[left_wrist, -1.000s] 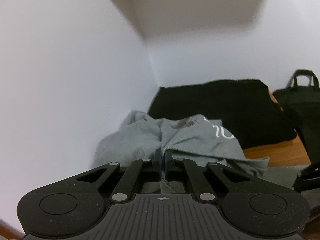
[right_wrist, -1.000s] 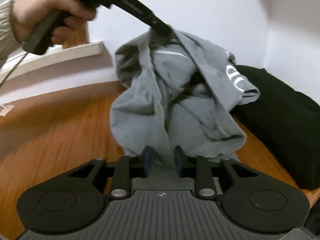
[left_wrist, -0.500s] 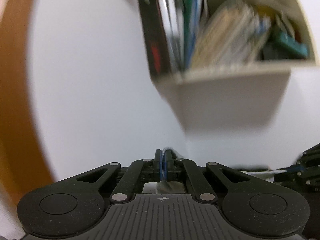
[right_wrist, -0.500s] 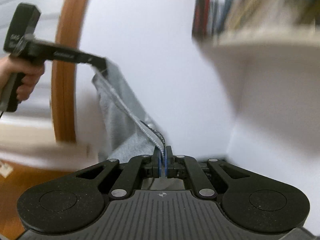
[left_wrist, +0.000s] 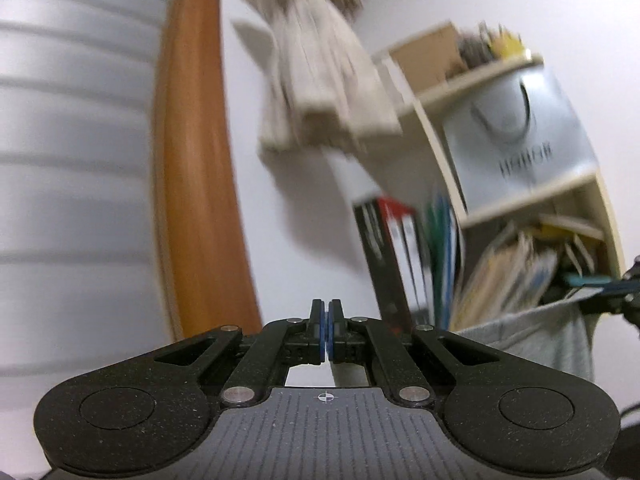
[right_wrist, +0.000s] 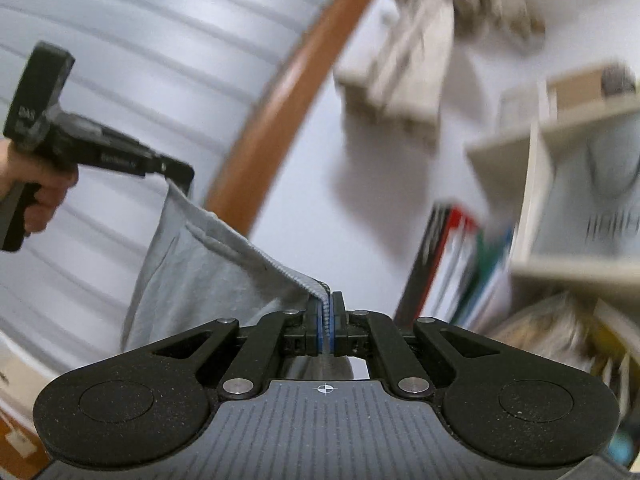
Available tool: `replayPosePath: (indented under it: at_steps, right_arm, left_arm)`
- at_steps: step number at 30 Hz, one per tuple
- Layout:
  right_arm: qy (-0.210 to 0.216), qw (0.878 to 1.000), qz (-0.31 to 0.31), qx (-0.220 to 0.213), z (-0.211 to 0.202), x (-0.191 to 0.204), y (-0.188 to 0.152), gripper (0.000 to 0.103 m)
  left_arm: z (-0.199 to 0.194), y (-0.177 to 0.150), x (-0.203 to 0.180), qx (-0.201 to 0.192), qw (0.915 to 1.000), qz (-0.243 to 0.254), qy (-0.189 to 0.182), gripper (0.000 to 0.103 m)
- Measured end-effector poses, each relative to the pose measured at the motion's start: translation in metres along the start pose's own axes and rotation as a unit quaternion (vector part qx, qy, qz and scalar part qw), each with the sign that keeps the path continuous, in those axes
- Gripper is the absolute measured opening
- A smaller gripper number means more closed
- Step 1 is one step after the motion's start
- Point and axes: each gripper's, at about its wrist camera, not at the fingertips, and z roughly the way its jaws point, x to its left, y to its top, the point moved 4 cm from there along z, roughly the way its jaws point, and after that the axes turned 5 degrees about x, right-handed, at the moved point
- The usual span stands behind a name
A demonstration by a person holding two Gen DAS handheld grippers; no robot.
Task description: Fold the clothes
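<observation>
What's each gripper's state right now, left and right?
Left gripper: shut on the grey garment, gripping its ribbed edge.
Right gripper: shut on the same ribbed edge, which runs taut between the two.

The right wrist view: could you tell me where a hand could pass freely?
Free: the bare wall between the wooden frame and the shelf. Crowded: the left, where the shirt stretches between both grippers.
</observation>
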Motion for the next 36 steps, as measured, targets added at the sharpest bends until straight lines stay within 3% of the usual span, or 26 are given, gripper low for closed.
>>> replayPosePath:
  at_steps: [4, 8, 11, 14, 20, 25, 30, 34, 36]
  right_arm:
    - [-0.013, 0.998, -0.016, -0.052, -0.033, 0.003, 0.055, 0.002]
    - [-0.018, 0.997, -0.013, -0.071, -0.047, 0.007, 0.078, 0.002]
    - [-0.013, 0.998, -0.023, -0.061, -0.038, 0.016, 0.070, 0.002]
    - [-0.002, 0.999, -0.027, -0.028, -0.014, 0.027, 0.040, 0.002]
    - [0.017, 0.997, -0.014, 0.069, 0.063, 0.033, -0.072, 0.003]
    - [0.028, 0.983, 0.013, 0.179, 0.140, 0.029, -0.209, 0.003]
    - [0.026, 0.949, 0.064, 0.307, 0.207, 0.033, -0.361, 0.003]
    - [0.030, 0.913, 0.088, 0.398, 0.231, 0.039, -0.452, 0.012]
    - [0.039, 0.909, 0.096, 0.404, 0.231, 0.035, -0.473, 0.020]
  left_arm:
    - [-0.047, 0.048, 0.006, -0.037, 0.9990, -0.004, 0.024, 0.001]
    - [-0.056, 0.065, 0.002, -0.041, 0.9982, 0.010, 0.042, 0.001]
    - [-0.039, 0.045, 0.007, -0.021, 0.9988, 0.007, 0.044, 0.001]
    - [-0.003, -0.004, 0.008, 0.023, 0.9991, 0.005, 0.035, 0.001]
    - [0.089, -0.134, -0.015, 0.128, 0.9917, 0.006, -0.001, 0.001]
    - [0.179, -0.268, -0.055, 0.221, 0.9736, -0.019, -0.053, 0.001]
    - [0.245, -0.398, -0.113, 0.328, 0.9395, -0.029, -0.094, 0.001]
    - [0.254, -0.459, -0.137, 0.374, 0.9180, -0.059, -0.117, 0.019]
    - [0.247, -0.474, -0.143, 0.383, 0.9136, -0.065, -0.118, 0.027]
